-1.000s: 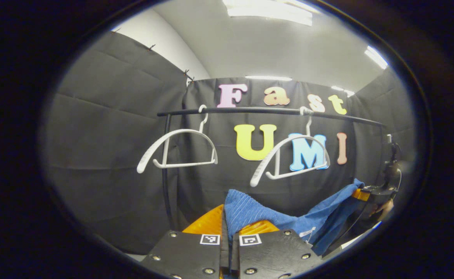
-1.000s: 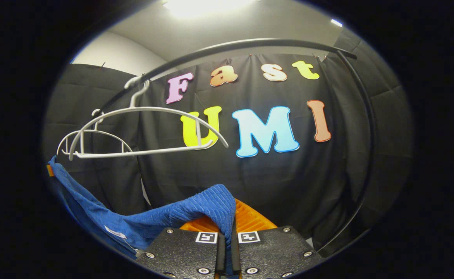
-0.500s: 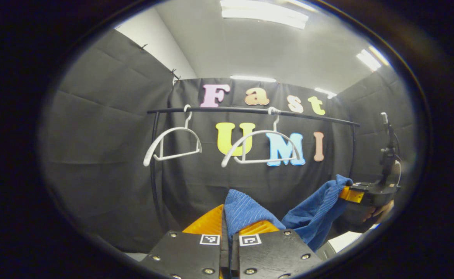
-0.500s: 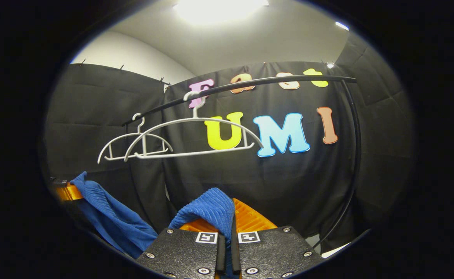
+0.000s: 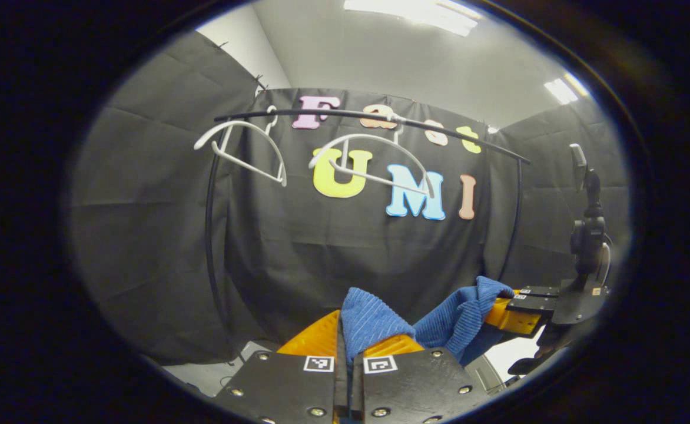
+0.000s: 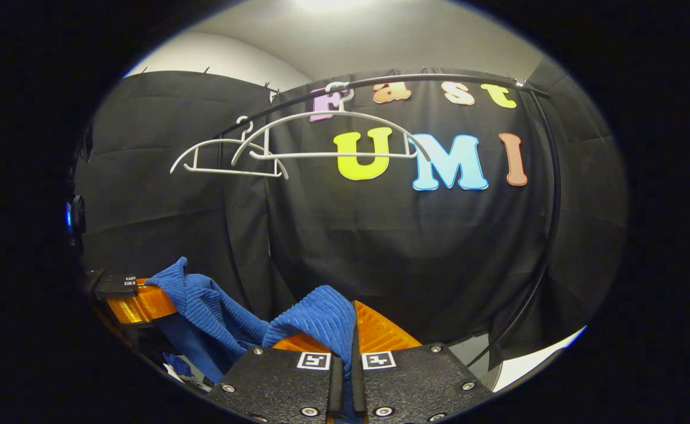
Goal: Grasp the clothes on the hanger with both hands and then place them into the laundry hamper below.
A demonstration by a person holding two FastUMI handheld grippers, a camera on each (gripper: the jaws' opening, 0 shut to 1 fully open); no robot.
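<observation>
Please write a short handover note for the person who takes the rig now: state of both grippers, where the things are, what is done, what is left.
Left gripper: shut on one end of the blue garment.
Right gripper: shut on the other end of the garment; it also shows at the right of the left gripper view.
The garment hangs between the two grippers, below the rail. Both white hangers on the rail are bare.
Done: the garment is off its hanger.
Left: lower it into the hamper, which I cannot locate from here, then open both grippers.

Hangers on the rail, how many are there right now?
2, both white and bare, on the black rail. In the left gripper view, one hanger hangs near the rail's left end, the other hanger nearer the middle. None seems hidden.
</observation>
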